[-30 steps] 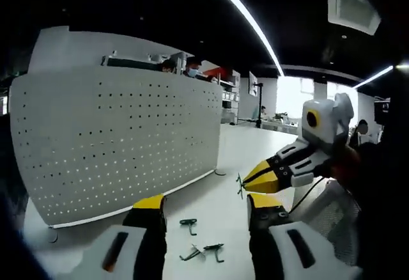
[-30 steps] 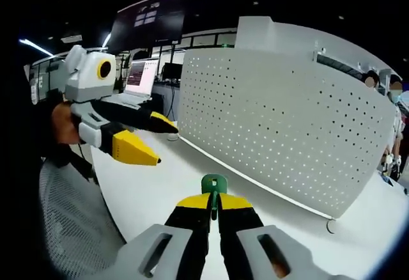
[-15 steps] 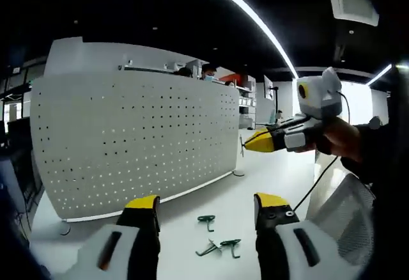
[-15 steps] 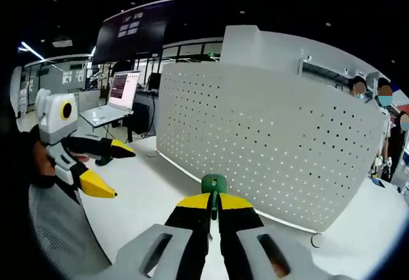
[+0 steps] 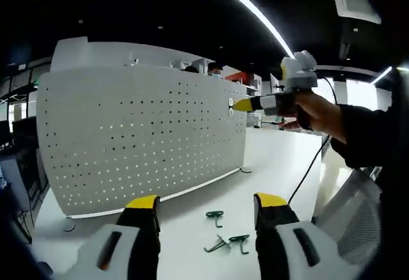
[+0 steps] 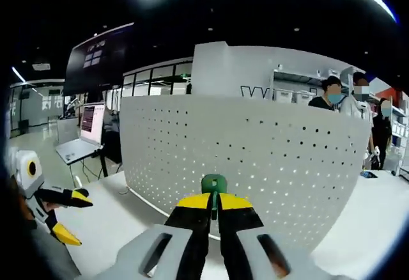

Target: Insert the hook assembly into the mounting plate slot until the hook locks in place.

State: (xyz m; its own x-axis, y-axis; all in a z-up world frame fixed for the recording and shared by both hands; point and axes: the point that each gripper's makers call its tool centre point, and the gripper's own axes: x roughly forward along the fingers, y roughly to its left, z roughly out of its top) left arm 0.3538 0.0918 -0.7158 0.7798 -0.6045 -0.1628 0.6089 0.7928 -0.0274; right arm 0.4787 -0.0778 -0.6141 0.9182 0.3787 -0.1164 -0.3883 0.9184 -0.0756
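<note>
A white perforated mounting plate (image 5: pixel 140 139) stands upright on the white table (image 5: pixel 268 158). My left gripper (image 5: pixel 206 203) is open low over the table, nothing between its yellow tips. In front of it lie three loose green hooks (image 5: pixel 225 240). My right gripper (image 5: pixel 238 105), held by a hand, is up by the plate's upper right part. In the right gripper view the right gripper (image 6: pixel 214 201) is shut on a green hook (image 6: pixel 214 183), facing the plate (image 6: pixel 268 158). The left gripper (image 6: pixel 61 213) shows small at lower left.
A laptop (image 6: pixel 80 146) sits on a desk left of the plate. People (image 6: pixel 332 94) stand behind the plate. A cable (image 5: pixel 307 174) hangs from the right gripper. Mesh chair back (image 5: pixel 345 210) is at the right edge.
The right gripper has risen and gone toward the plate's upper right with the hook still held. The left gripper has stayed open, low over the table.
</note>
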